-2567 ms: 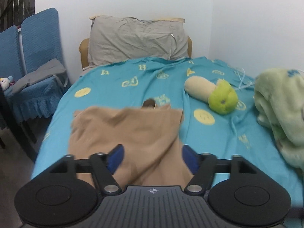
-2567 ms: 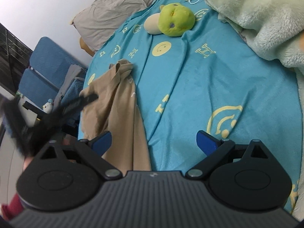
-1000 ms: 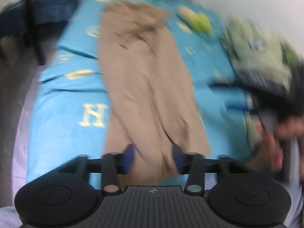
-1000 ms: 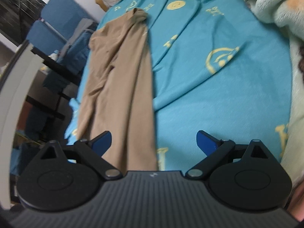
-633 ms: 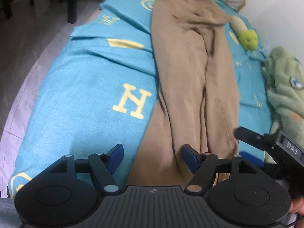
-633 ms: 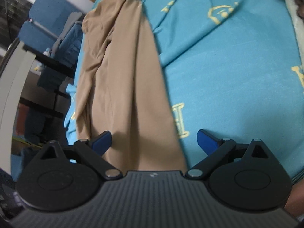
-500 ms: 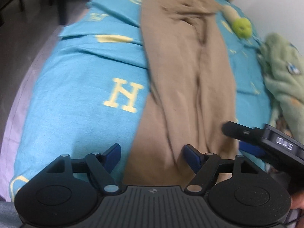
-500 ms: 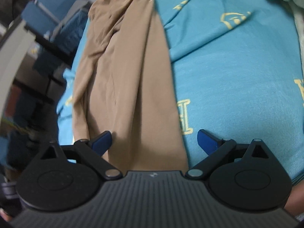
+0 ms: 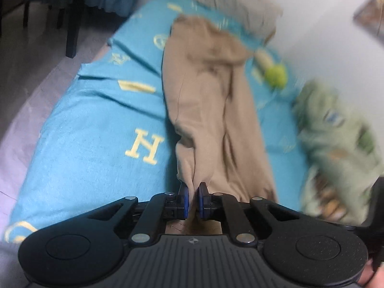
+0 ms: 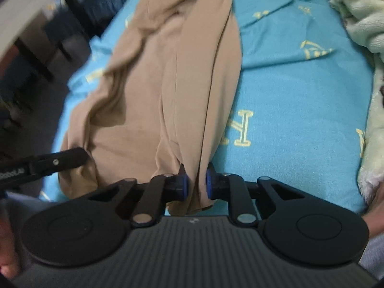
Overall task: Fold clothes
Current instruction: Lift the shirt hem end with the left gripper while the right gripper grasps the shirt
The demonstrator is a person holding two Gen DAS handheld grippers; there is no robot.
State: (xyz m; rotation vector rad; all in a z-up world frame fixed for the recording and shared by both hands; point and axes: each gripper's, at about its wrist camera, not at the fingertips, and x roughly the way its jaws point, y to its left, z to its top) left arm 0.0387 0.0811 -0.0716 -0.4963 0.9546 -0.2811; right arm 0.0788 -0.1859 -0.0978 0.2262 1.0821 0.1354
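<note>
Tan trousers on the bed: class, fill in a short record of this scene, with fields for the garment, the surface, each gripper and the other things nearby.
garment: tan trousers, laid lengthwise, creased
surface: blue bedsheet with yellow print
left gripper: jaws closing, trouser hem pinched between them
right gripper: jaws closing, trouser hem pinched between them
nearby: green blanket, green plush toy, grey pillow

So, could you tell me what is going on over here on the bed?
A person is folding tan trousers laid lengthwise on a teal bedspread. The left hand-held gripper and right hand-held gripper are each closing on fabric at the near end, one per leg. Nothing is folded yet.
</note>
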